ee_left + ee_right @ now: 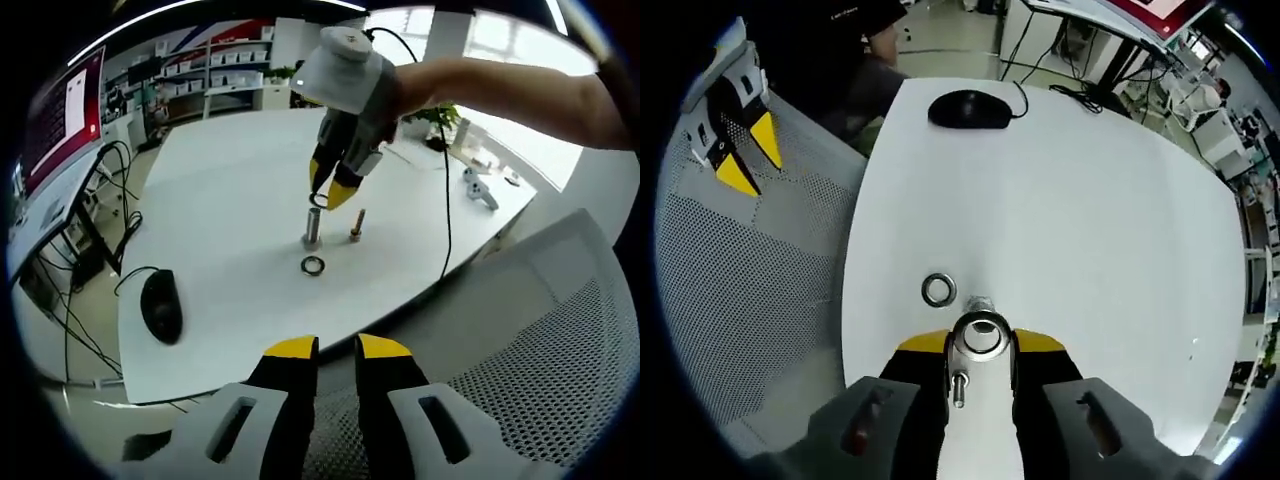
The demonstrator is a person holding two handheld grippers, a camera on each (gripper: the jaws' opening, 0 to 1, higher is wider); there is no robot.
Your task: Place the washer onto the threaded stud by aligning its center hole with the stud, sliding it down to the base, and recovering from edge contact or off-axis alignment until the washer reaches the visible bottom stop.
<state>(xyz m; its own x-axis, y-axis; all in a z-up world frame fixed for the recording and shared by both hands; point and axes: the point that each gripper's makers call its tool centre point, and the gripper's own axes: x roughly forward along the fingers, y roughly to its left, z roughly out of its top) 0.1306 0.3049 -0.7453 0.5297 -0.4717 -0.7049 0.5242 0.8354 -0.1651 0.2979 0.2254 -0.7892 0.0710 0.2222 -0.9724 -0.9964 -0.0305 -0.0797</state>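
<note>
In the left gripper view my left gripper hangs over a mesh chair with jaws narrow and bare, while my right gripper pinches a washer just above the stud on the table; a second washer lies near, a bolt beside. In the right gripper view, my right jaws hold the washer over the stud.

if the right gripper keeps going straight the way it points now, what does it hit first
Probably the threaded stud: the right gripper holds a washer just above its top, though the gap is hard to judge.
</note>
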